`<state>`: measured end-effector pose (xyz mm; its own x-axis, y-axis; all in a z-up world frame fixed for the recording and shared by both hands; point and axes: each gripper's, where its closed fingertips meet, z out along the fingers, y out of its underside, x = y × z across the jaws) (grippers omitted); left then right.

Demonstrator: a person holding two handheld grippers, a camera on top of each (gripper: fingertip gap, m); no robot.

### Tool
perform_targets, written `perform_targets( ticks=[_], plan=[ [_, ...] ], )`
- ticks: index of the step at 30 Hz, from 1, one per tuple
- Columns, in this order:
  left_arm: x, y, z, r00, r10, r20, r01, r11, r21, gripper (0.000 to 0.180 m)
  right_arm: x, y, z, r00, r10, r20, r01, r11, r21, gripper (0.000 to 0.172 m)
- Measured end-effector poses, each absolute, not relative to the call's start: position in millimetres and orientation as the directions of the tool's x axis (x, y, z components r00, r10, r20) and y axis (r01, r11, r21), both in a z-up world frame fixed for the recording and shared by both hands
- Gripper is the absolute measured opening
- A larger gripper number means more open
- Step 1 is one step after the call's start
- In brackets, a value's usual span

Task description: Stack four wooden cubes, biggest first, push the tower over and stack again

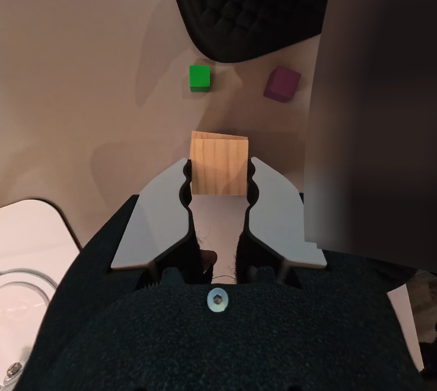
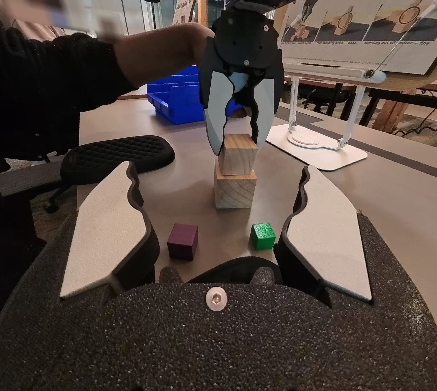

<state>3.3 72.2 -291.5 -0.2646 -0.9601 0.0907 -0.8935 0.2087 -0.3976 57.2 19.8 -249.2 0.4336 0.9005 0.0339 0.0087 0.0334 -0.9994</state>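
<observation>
Two wooden blocks make up the stack at the middle of the bench (image 2: pixel 295 192), and around them the scene reads from the near gripper outward. The right gripper (image 2: pixel 220 180) hangs low and near the bench edge with its fingers spread wide and nothing between them; just ahead of it lie a purple cube (image 2: pixel 182 244) and a green cube (image 2: pixel 262 236), apart from each other and both free on the surface. Beyond these stands the larger wooden block (image 2: pixel 235 190), and on it the smaller wooden block (image 2: pixel 238 154), which sits skewed and overhangs toward the left of the right wrist view. The left gripper (image 2: pixel 238 143) comes down from above and is clamped on that smaller block, its dark pads (image 1: pixel 186 176) pressed against two opposite faces. Whether the block's underside lies flat on the one below or is slightly tipped is hard to tell from here. To finish this placement well, I judge the block should be squared over the lower one and settled flat before the fingers let go, and the release should be straight and gentle so the pads do not drag it off. Farther off lie a black padded rest (image 2: pixel 118 157), a white stand base (image 2: pixel 331 154) and a blue bin (image 2: pixel 175 100).
</observation>
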Motion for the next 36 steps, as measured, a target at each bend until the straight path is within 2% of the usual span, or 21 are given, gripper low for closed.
perform_targets(
  ticks=[15,19,22,25,28,31,34,36],
  plan=[
    [3,73,-291,-0.288,-0.951,0.110,-0.872,0.213,-0.441,0.045,57,19,-250,0.433,0.901,0.038,0.012,0.037,-0.999,0.123],
    [2,64,-284,-0.251,-0.943,0.219,-0.880,0.128,-0.457,0.071,57,19,-249,0.428,0.903,0.040,0.010,0.039,-0.999,0.121],
    [6,63,-273,-0.230,-0.951,0.209,-0.859,0.098,-0.502,0.079,58,18,-248,0.426,0.904,0.036,0.001,0.039,-0.999,0.121],
    [16,62,-256,-0.190,-0.980,0.066,-0.807,0.117,-0.579,0.103,57,16,-247,0.411,0.911,0.037,-0.005,0.043,-0.999,0.122],
    [25,59,-243,-0.081,-0.982,-0.168,-0.766,0.170,-0.620,0.131,56,12,-247,0.384,0.922,0.046,-0.007,0.053,-0.999,0.127],
    [27,50,-239,0.082,-0.935,-0.344,-0.756,0.167,-0.633,0.126,56,7,-246,0.351,0.935,0.051,-0.018,0.061,-0.998,0.133],
    [31,23,-255,0.200,-0.923,-0.328,-0.726,0.086,-0.683,0.108,57,4,-243,0.329,0.943,0.047,-0.038,0.064,-0.997,0.135],
    [35,3,-270,0.225,-0.934,-0.278,-0.694,0.047,-0.718,0.081,58,4,-243,0.326,0.945,0.040,-0.046,0.059,-0.997,0.135]
  ],
)
